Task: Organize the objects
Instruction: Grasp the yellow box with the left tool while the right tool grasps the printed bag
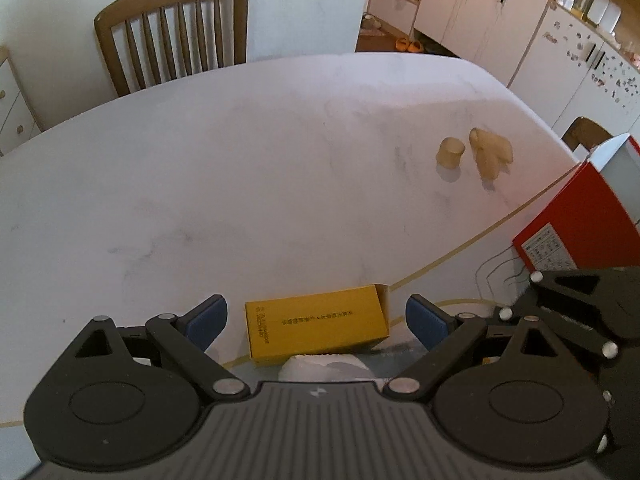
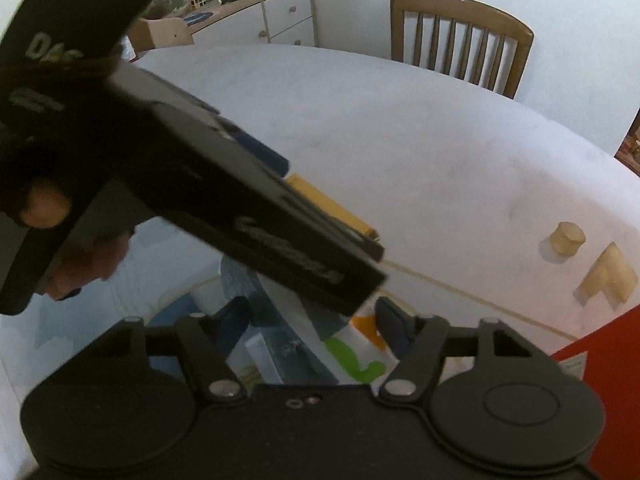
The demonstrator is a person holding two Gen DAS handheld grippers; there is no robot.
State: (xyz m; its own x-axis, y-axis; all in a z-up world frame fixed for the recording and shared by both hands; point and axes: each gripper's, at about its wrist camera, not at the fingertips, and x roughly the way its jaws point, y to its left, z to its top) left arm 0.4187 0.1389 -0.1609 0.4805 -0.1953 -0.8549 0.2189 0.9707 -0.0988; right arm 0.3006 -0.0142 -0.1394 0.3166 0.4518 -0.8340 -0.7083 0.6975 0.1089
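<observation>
Left wrist view: close above the worktop [image 1: 240,160], angled steeply down past its tongs. Right wrist view: similar, facing across. Both share the yellow box [image 1: 316,326], wooden blocks [image 1: 472,154] and chair [image 1: 172,32].

Yellow box [image 1: 318,324] with black print, red carton [image 1: 580,220], 2 beige wooden blocks [image 1: 451,153], white table [image 1: 240,160].

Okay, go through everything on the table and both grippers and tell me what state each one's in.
yellow box: lying flat, end flap open
red box: standing at the table edge
two beige blocks: apart, untouched
left gripper: open, straddling the yellow box
right gripper: partly open over a printed packet; grip unclear
</observation>
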